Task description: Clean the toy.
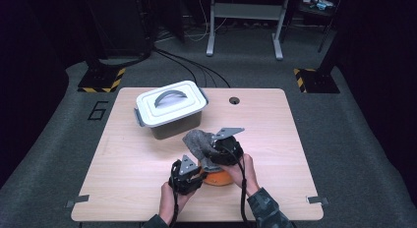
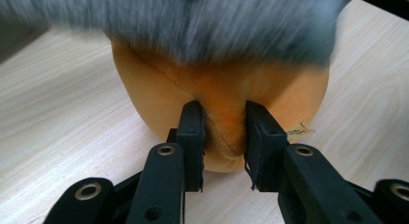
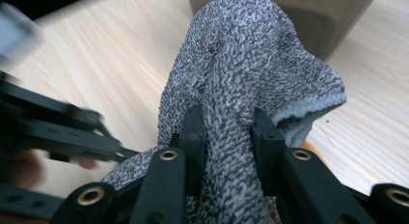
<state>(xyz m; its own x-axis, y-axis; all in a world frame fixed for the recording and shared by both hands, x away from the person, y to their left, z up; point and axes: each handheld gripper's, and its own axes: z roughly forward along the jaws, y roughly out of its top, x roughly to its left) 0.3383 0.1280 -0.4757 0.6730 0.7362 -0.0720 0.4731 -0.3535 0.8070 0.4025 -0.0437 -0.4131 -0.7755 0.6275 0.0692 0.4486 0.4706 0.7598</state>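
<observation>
The left hand-held gripper (image 2: 223, 132) pinches a fold of the orange plush toy (image 2: 226, 96), its black jaws pressed into the soft pile so that the fabric bulges between them, and it pins the toy down on the table (image 1: 133, 159). The right hand-held gripper (image 3: 226, 132) is clamped on the grey knitted cover (image 3: 241, 64), a bunch of the cloth gathered between its jaws and the rest rising ahead of them in a loose peak. From the high view, the cover (image 1: 197, 142) lies just beyond the right hand-held gripper (image 1: 216, 150) and partly over the toy (image 1: 219, 179), which sits between the two hands, close to the near edge of the table. I judge the work to be about midway: both grips are made and the cover looks partly lifted off the toy, but one end seems to drape over it, so pulling it clear is left. The cover is a flecked, loopy knit with a pale ribbed hem, limp and stretchy; the toy is rounded, smooth velour with a seam and a small sewn tag. Farther beyond the right hand-held gripper stands a grey lidded box (image 1: 169, 110), hard plastic, with a curved handle.
</observation>
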